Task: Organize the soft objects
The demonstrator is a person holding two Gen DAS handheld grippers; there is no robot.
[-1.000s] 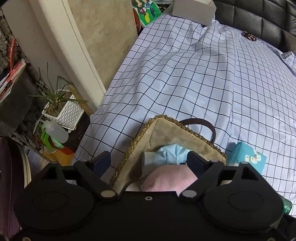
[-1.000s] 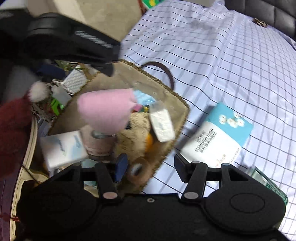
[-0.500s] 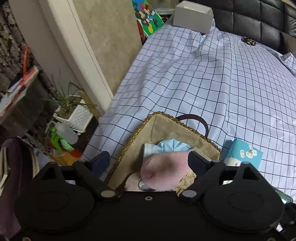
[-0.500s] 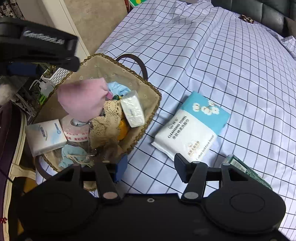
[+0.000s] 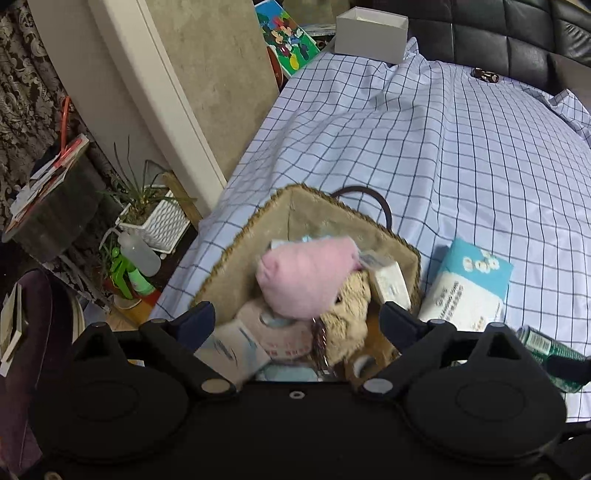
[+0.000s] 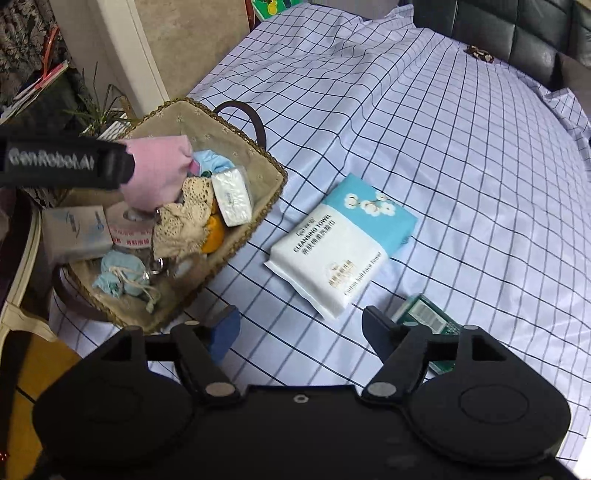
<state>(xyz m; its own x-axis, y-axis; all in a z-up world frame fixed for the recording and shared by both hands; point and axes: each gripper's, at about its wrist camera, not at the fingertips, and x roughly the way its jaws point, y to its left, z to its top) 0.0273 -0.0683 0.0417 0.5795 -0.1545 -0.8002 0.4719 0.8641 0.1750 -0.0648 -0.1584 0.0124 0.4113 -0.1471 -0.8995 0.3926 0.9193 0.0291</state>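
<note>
A woven basket (image 5: 295, 206) (image 6: 273, 181) sits at the bed's near left corner. It holds a pink cloth (image 5: 310, 277) (image 6: 159, 177), a beige lace cloth (image 6: 184, 218), a small tissue pack (image 6: 232, 195), a tape roll (image 6: 129, 225) and a pale blue pouch (image 6: 122, 273). My left gripper (image 5: 297, 321) is open and empty above the basket. My right gripper (image 6: 301, 328) is open and empty over the sheet, near a blue-and-white cleansing towel pack (image 6: 343, 243) (image 5: 469, 288).
A green box (image 6: 428, 325) lies right of the towel pack. The checked sheet (image 6: 443, 147) covers the bed. A white box (image 5: 369, 33) stands at the far edge. Potted plant (image 5: 147, 218) and spray bottle (image 5: 138, 254) stand on the floor left of the bed.
Both grippers have pulled back and up from the basket. More of the basket's contents and the towel pack now show. The pink cloth lies on top in the basket.
</note>
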